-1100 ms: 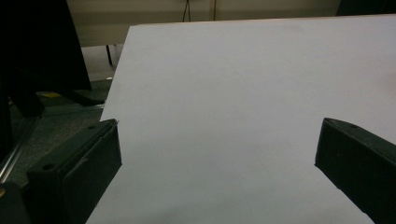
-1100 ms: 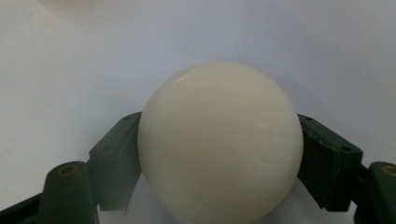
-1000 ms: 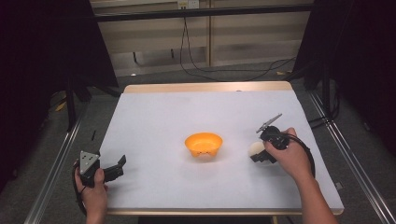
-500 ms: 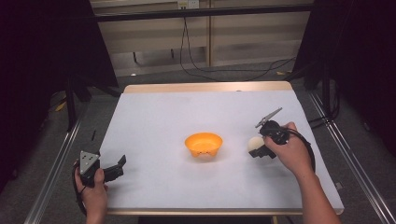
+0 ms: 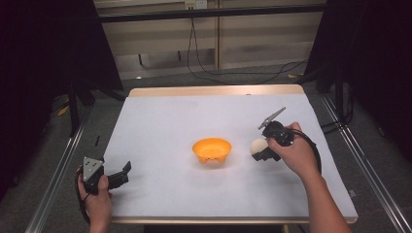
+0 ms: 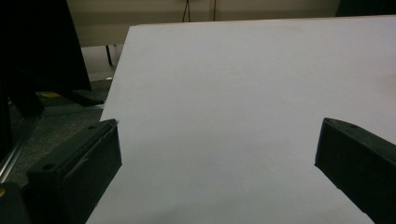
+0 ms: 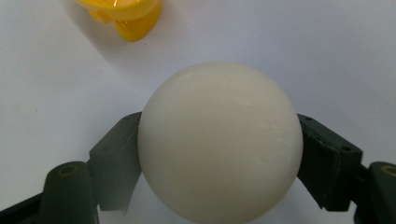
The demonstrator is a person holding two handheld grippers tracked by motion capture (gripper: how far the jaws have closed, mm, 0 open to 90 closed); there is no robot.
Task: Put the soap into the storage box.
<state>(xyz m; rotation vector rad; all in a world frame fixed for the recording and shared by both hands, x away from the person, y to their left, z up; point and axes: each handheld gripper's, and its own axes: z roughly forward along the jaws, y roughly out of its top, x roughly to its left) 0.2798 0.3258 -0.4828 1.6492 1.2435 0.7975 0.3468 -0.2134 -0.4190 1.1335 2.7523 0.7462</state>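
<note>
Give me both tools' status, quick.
Left tool: open, holding nothing, over the white table.
Right tool: closed on the white ball, near the orange bowl.

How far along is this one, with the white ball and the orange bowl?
Done: the right tool has the white ball clamped between its jaws, clear of the table. In hand: the ball hangs just right of the orange bowl. Left: the bowl looks empty, so carrying over and releasing probably remain. The left tool rests open at the table's near left corner.
</note>
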